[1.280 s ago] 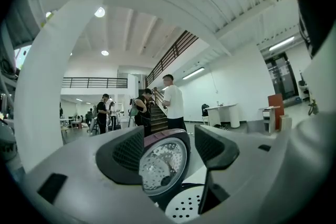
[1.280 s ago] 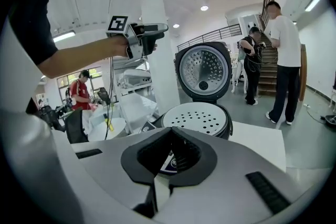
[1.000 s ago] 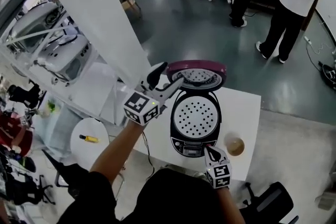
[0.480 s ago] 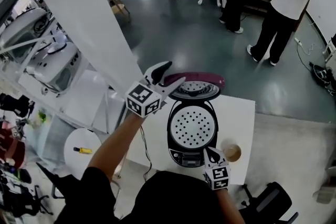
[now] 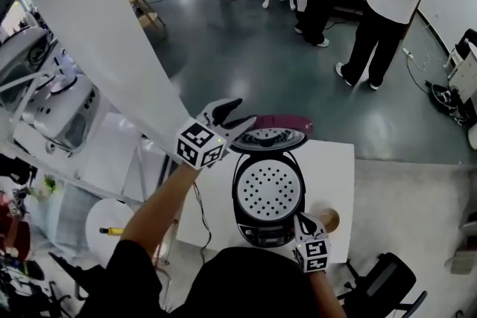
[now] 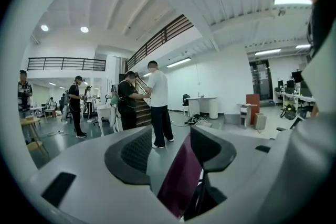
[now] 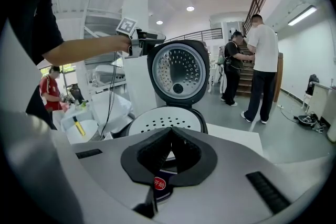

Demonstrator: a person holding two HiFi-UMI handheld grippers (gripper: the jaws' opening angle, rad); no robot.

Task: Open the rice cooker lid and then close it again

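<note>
Rice cooker lid stands swung up at the far edge of the cooker body on the white table. The left gripper is at the lid's upper left rim. Its jaws have just been closing, and the maroon rim lies between them against the right pad, clear of the left one, so there is no pinch yet. Closing looks like the coming step: the lid must tip toward the near side, and the left hand is nearer it. The right gripper, jaws pressed together, hovers by the front panel. The head view flattens the lid, whereas the right gripper view shows it nearly upright. Only the left gripper view shows the rim between the jaws.
</note>
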